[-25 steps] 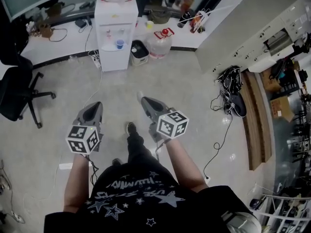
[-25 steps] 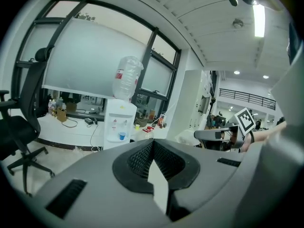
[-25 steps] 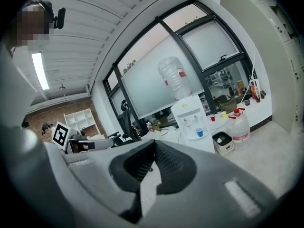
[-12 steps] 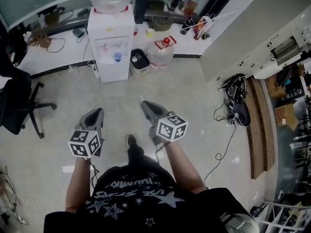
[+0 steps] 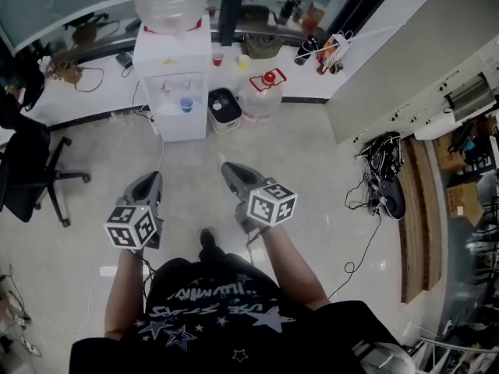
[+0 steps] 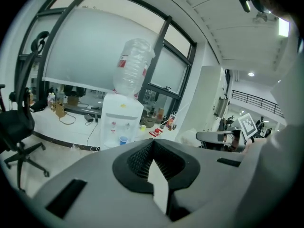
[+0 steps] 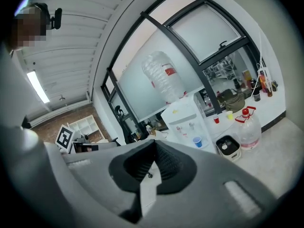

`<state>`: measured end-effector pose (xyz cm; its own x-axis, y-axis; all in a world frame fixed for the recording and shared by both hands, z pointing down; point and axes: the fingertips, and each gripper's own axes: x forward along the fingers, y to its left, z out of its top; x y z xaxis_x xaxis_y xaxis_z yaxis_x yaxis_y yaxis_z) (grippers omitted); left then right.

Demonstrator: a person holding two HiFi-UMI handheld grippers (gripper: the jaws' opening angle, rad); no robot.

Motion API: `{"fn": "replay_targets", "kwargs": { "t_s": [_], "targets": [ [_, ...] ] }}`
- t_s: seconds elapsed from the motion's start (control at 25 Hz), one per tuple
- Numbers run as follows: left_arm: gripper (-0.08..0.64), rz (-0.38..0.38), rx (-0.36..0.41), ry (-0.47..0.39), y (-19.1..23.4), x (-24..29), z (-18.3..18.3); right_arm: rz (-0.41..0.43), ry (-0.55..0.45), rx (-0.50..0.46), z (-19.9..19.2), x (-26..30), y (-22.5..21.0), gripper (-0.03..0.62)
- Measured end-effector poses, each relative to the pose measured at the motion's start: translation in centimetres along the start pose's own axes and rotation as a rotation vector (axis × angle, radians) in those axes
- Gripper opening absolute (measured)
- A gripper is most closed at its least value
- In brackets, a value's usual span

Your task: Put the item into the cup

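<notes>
1. Judged as the approach step: standing on the open floor (image 5: 312,170), well apart from the white counter (image 5: 86,92), with no pick-up and no placing done yet.
2. Left gripper (image 5: 153,176): fingers pressed together tip to tip, pinching nothing. Pointing to 12 o'clock in the head view, toward the water dispenser (image 5: 173,76).
3. Right gripper (image 5: 224,166): closed and empty in the same way, pointing to about 11 o'clock, near the left one but not touching it.
4. Confirmed in both gripper views: black pads (image 6: 135,160) meeting at the front, with only the far room beyond them.
5. Task's cup: most probably the blue cup (image 5: 185,104), upright in the dispenser's recess under the taps, at 12 o'clock and well apart from both grippers.
6. Also a red cup (image 5: 217,58) and a yellow cup (image 5: 242,61) on the counter at 1 o'clock, just beside the dispenser. Cannot tell for sure which cup is meant.
7. Task's item: not in either gripper, and not to be identified in any view.
8. Next move, as a judgement:
   - calls first for closing the distance toward 12 o'clock and finding the item;
   - then for spreading the fingers of one gripper before any grasp;
   - needs care near the recess, narrow and roofed by the taps, so probably better to approach from the front and low.
</notes>
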<state>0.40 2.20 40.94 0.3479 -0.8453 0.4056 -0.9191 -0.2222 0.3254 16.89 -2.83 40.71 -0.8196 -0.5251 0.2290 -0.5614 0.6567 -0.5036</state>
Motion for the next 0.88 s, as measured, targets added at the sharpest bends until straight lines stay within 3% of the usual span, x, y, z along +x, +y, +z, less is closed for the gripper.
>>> {"fn": "replay_targets", "kwargs": {
  "t_s": [0.48, 0.72, 0.88],
  "targets": [
    [0.006, 0.050, -0.047, 0.036, 2.2, 3.8, 0.4, 0.012, 0.045, 0.053, 0.1, 3.8, -4.9, 0.000],
    [0.006, 0.036, -0.098, 0.083, 3.8, 6.0, -1.0, -0.002, 0.104, 0.070, -1.3, 5.7, -5.6, 0.000],
    [0.006, 0.019, -0.094, 0.087, 5.8, 8.2, -0.2, -0.019, 0.128, 0.077, -1.2, 7.8, -6.7, 0.000]
  ]
}}
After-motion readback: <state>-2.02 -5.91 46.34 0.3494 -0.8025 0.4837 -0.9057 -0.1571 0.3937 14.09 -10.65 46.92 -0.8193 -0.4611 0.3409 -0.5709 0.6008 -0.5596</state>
